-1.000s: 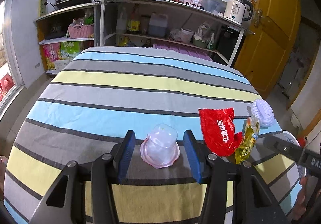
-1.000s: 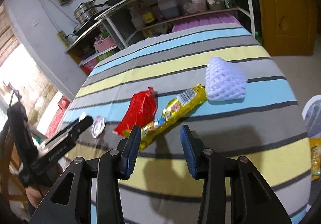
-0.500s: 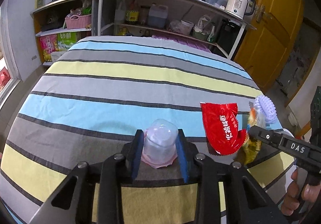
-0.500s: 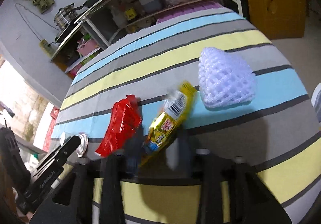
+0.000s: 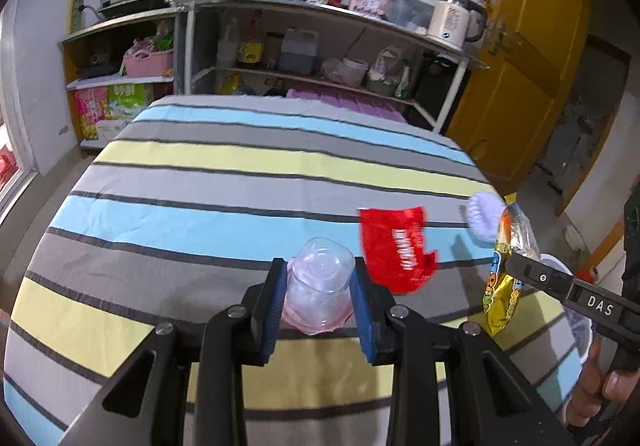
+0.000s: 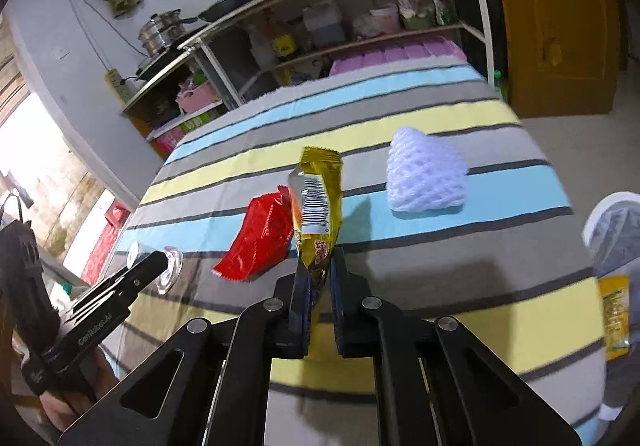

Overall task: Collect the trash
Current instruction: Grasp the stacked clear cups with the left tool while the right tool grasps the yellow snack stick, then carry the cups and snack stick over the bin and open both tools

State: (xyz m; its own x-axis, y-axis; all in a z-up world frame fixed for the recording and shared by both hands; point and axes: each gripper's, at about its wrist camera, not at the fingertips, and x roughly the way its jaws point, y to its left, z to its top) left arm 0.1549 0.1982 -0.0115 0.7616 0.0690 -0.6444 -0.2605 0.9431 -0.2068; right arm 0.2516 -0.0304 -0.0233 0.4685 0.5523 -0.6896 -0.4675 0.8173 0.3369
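Left wrist view: left hand-held gripper (image 5: 320,298) closed on clear plastic cup (image 5: 320,284), inverted, blue pads pressing both side walls, pink rim toward camera. Whether the cup is off the striped counter (image 5: 240,166) is unclear. Cup looks thin, light, springy; likely crushes or pops out if squeezed hard, so the mid-wall hold above the flared rim seems right. Red wrapper (image 5: 398,248) lies flat on the counter just right of the cup. White foam net (image 5: 484,218) sits further right near the edge. Yellow wrapper (image 5: 506,278) hangs upright in the right hand-held gripper, only its black finger visible here.

Right wrist view: right hand-held gripper (image 6: 320,286) nearly closed, pinching the yellow wrapper (image 6: 318,206) at its lower end; wrapper stands up clear of the counter (image 6: 440,118), barcode facing camera. Film is floppy, slick, near weightless; a hold on the crimped end seam should slip less. Red wrapper (image 6: 260,242) flat on the counter, left of it. Foam net (image 6: 426,178) on the blue stripe, soft, squashy, grab anywhere. White bin (image 6: 612,230) at right, off the counter edge, another yellow packet (image 6: 614,316) nearby. Left hand-held gripper (image 6: 154,270) at far left with the cup (image 6: 170,270).
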